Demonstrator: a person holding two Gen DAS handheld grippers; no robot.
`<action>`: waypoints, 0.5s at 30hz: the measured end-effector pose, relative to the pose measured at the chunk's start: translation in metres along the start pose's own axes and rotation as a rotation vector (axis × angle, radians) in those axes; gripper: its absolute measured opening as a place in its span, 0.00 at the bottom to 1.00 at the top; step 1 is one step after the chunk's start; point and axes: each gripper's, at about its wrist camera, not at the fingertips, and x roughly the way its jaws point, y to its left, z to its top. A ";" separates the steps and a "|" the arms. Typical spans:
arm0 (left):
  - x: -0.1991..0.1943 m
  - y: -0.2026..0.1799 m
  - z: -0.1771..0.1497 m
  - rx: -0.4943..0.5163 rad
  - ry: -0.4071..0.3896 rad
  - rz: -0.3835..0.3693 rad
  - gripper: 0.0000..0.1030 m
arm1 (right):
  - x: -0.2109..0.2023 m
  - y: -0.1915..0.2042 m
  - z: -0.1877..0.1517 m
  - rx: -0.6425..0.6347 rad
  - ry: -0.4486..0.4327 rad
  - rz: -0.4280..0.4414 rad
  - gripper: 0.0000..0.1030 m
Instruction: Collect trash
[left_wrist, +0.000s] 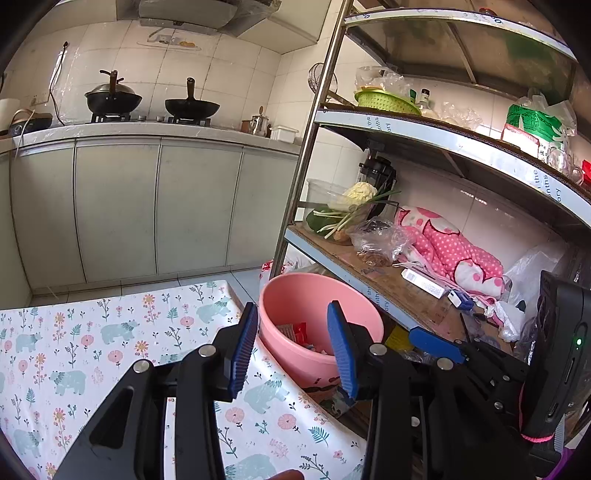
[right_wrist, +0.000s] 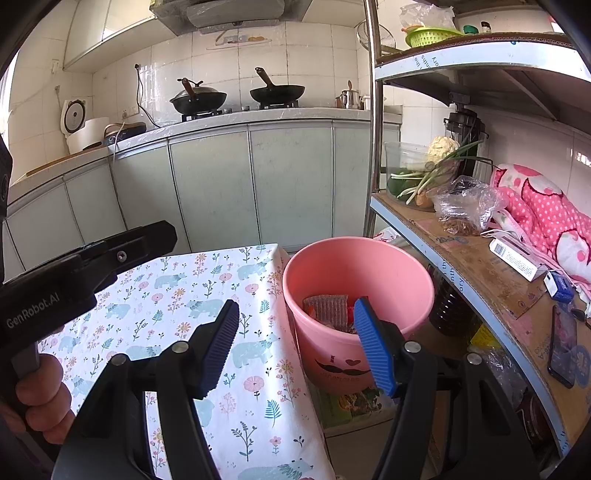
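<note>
A pink plastic bucket (right_wrist: 399, 273) stands on the floor beside the table, with wrappers (right_wrist: 327, 306) lying inside it. It also shows in the left wrist view (left_wrist: 295, 295), with wrappers (left_wrist: 293, 330) in it. My left gripper (left_wrist: 291, 350) is open and empty, over the table edge beside the bucket's rim. My right gripper (right_wrist: 295, 347) is open and empty, over the table edge and the bucket's near rim. The left gripper's body (right_wrist: 85, 266) shows at the left of the right wrist view.
A table with a floral bear cloth (right_wrist: 207, 295) lies at the left. A metal shelf rack (right_wrist: 491, 273) stands at the right with vegetables, bags, a pink cloth and boxes. Kitchen cabinets (right_wrist: 255, 184) with woks on the stove are behind.
</note>
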 end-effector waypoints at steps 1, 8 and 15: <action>0.000 0.000 0.000 0.000 0.001 0.000 0.37 | 0.000 0.000 0.000 0.000 0.001 0.000 0.63; 0.000 0.001 -0.003 -0.004 0.003 0.002 0.37 | 0.002 0.000 -0.001 -0.001 0.009 0.001 0.63; 0.000 0.002 -0.003 -0.007 0.004 0.000 0.37 | 0.004 0.000 -0.001 -0.002 0.012 0.003 0.64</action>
